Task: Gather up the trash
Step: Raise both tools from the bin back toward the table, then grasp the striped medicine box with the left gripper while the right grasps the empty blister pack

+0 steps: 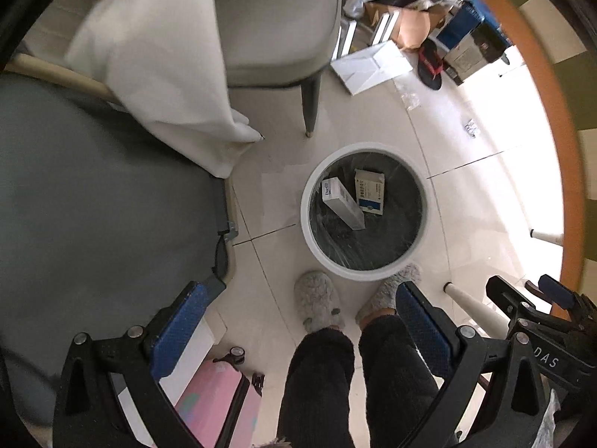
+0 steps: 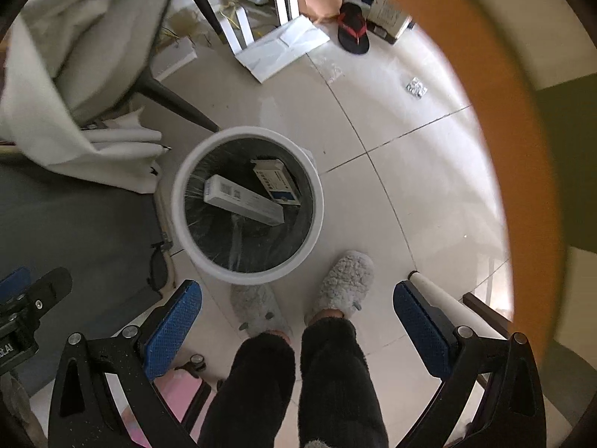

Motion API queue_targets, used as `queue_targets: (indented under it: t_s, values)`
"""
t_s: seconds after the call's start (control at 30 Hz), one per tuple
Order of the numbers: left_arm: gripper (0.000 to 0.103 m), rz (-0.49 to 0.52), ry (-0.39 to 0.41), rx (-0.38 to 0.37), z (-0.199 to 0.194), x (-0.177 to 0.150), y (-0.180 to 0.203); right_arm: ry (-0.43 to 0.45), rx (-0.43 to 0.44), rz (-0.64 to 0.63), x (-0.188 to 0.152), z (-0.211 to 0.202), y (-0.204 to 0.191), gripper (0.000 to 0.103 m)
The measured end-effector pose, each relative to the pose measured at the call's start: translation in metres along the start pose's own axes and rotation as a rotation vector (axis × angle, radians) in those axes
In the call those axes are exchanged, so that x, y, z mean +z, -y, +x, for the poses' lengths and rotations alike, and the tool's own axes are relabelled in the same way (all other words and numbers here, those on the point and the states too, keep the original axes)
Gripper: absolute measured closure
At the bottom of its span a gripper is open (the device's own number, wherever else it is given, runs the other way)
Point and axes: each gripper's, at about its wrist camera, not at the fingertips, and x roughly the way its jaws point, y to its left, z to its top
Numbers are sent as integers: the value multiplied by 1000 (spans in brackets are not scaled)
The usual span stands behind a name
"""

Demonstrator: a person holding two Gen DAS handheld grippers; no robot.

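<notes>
A white round trash bin [image 1: 306, 224] with a black liner stands on the tiled floor; it also shows in the right wrist view [image 2: 179, 201]. Two small cartons lie inside: a long white box [image 1: 343, 203] [image 2: 242, 199] and a white-and-blue box [image 1: 370, 191] [image 2: 278, 181]. My left gripper [image 1: 298, 321] is open and empty, high above the floor just short of the bin. My right gripper [image 2: 298, 317] is open and empty, also above the floor beside the bin. A crumpled silvery wrapper [image 2: 417, 87] [image 1: 472, 127] lies on the floor beyond the bin.
The person's slippered feet [image 2: 347, 283] stand beside the bin. A grey chair [image 1: 276, 37] draped with white cloth [image 1: 156, 67] is at the left. An orange-rimmed table edge [image 2: 496, 112] curves on the right. Cardboard, white sheets [image 1: 369, 65] and a sandal [image 2: 352, 30] lie far back. A pink suitcase [image 1: 216, 399] is below.
</notes>
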Motion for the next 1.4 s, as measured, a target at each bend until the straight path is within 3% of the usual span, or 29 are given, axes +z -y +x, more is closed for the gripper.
queue_targets:
  t_s: [0.47, 0.73, 0.9, 1.1, 1.2, 1.3, 1.4]
  values:
    - [0, 41, 88, 4, -189, -53, 1, 87, 81, -27, -50, -207, -6, 0]
    - [0, 95, 246, 0, -289, -60, 26, 216, 249, 76, -75, -319, 25, 0]
    - [0, 153, 332, 7, -328, -44, 76, 279, 301, 224, -75, -365, 85, 0]
    - [0, 281, 359, 31, -344, -17, 196, 308, 212, 450, -79, -382, 221, 0]
    - [0, 336, 355, 67, -332, -5, 266, 282, 124, 591, -87, -366, 312, 0]
    - [0, 403, 348, 153, -307, 10, 331, 218, 43, 684, -91, -325, 387, 0]
    - [0, 459, 309, 237, -276, 19, 378, 130, 24, 705, -85, -277, 432, 0]
